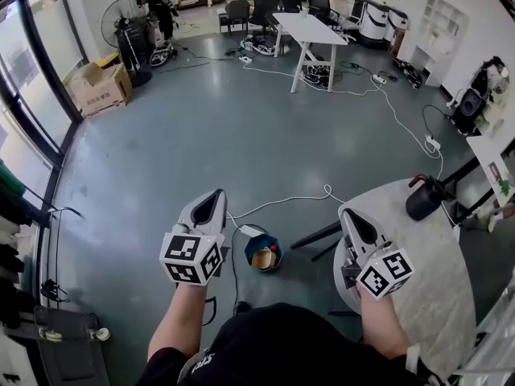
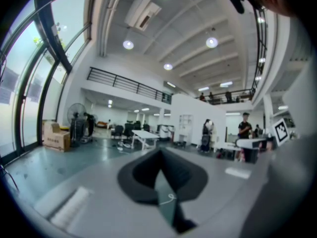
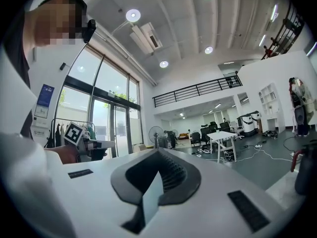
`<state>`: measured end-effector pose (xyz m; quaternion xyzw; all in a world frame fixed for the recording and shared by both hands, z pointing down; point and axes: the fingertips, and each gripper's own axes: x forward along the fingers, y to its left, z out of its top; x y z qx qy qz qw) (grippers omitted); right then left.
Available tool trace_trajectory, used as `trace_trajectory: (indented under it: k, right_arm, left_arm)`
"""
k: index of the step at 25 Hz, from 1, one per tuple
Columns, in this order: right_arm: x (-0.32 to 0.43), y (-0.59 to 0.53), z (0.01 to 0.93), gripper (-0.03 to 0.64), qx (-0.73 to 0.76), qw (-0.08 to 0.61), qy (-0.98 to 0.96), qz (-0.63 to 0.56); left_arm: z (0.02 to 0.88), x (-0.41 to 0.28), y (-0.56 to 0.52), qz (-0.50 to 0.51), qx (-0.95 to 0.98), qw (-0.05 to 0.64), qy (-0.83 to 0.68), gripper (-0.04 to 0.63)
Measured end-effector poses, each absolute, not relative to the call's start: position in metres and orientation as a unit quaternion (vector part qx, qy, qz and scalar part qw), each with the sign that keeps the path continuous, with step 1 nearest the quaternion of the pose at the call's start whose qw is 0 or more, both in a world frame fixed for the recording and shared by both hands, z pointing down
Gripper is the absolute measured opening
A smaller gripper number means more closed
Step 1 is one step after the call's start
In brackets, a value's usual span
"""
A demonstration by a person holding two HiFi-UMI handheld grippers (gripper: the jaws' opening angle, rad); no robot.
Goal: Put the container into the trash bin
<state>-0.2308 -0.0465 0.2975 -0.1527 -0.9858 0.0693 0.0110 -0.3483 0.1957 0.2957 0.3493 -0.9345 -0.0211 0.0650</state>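
A small dark blue trash bin stands on the grey floor between my two grippers in the head view. Inside it lies a tan container next to something red. My left gripper is held up left of the bin, jaws together, nothing in them. My right gripper hangs right of the bin over the table's edge, jaws together and empty too. Both gripper views look level across the room. The left gripper and right gripper show closed pads there, and the bin is out of their sight.
A pale round table sits at the right with a black jug on its far edge. A white cable runs across the floor past the bin. Cardboard boxes, a fan and a white desk stand farther off.
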Motion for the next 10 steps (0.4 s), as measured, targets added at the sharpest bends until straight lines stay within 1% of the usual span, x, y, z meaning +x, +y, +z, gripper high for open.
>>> trace_trajectory:
  k: [10]
  right_arm:
    - [-0.2243,-0.0510,0.3046,-0.011,-0.153,0.012,-0.986,0.069]
  left_arm:
    - [0.3032,-0.3458,0.1847,-0.018,0.356,0.072,-0.931,0.009]
